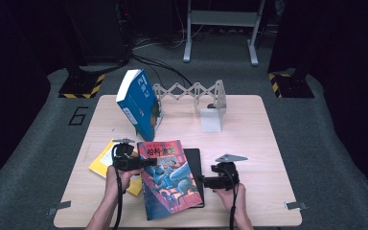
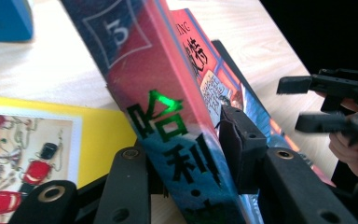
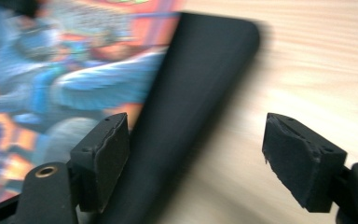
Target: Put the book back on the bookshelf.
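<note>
A red and blue picture-cover book (image 1: pixel 170 179) lies slanted on a black book (image 1: pixel 195 165) at the table's front middle. My left gripper (image 1: pixel 146 163) comes in from the left and is shut on this book's spine edge. In the left gripper view the spine (image 2: pixel 168 116) sits between the jaws, and one pad (image 2: pixel 237 140) presses on the cover. My right gripper (image 1: pixel 205 181) is at the black book's right edge, open. In the right gripper view its jaws (image 3: pixel 198 144) straddle the black book's edge (image 3: pixel 200 70) and bare table, gripping nothing. The cover (image 3: pixel 51 84) shows at left.
A yellow book (image 1: pixel 100 165) lies flat under the left hand. A blue book (image 1: pixel 136 103) leans against a folding metal rack (image 1: pixel 191 91) at the back, with a white block (image 1: pixel 211 120) beside it. The wooden table (image 1: pixel 258 143) has bare surface at right.
</note>
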